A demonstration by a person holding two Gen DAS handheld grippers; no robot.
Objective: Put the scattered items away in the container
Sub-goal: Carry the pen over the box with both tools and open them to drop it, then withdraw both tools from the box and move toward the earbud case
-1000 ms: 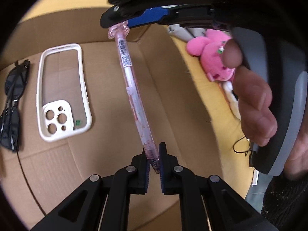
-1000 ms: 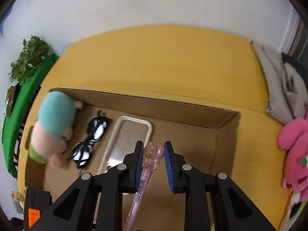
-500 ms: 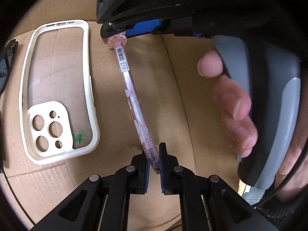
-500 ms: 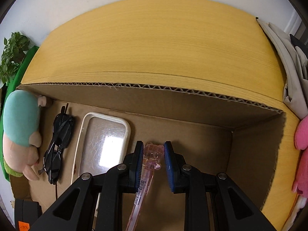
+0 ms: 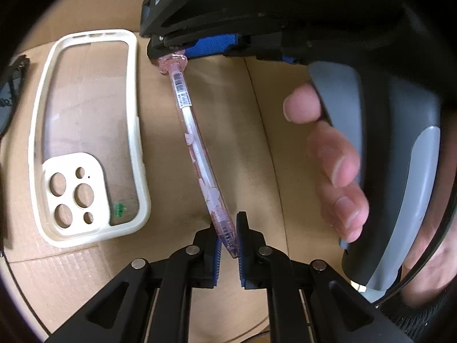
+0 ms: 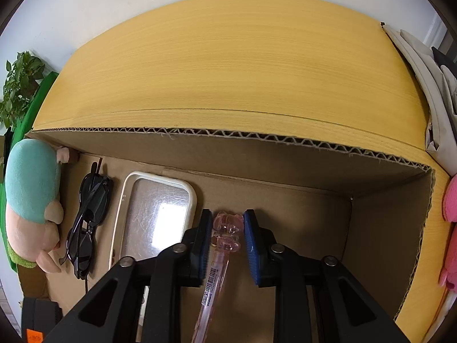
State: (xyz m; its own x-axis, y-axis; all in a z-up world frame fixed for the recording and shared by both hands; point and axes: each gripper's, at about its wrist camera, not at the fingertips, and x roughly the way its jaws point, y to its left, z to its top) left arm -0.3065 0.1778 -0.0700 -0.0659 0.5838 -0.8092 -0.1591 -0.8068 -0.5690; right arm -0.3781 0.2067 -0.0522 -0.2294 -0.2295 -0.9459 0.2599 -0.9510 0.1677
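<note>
A pink pen (image 5: 197,143) with a bear-shaped topper (image 6: 227,228) lies low over the floor of the open cardboard box (image 6: 228,137). My left gripper (image 5: 228,228) is shut on the pen's tip end. My right gripper (image 6: 225,225) straddles the topper with its jaws opening. A small gap shows between each blue pad and the topper, so they no longer press on it. In the left wrist view a hand (image 5: 334,157) holds the right gripper's grey handle, and its fingers (image 5: 211,47) hang over the topper.
Inside the box lie a cream phone case (image 6: 154,214), black sunglasses (image 6: 88,223) and a teal and peach plush toy (image 6: 31,200). A pink plush (image 6: 451,228) sits outside, right of the box on the yellow table (image 6: 228,57). Folded cloth (image 6: 422,71) lies far right.
Both grippers came down into the box with the pen between them. The right jaws have spread apart off the topper. The left grip on the tip is unchanged.
</note>
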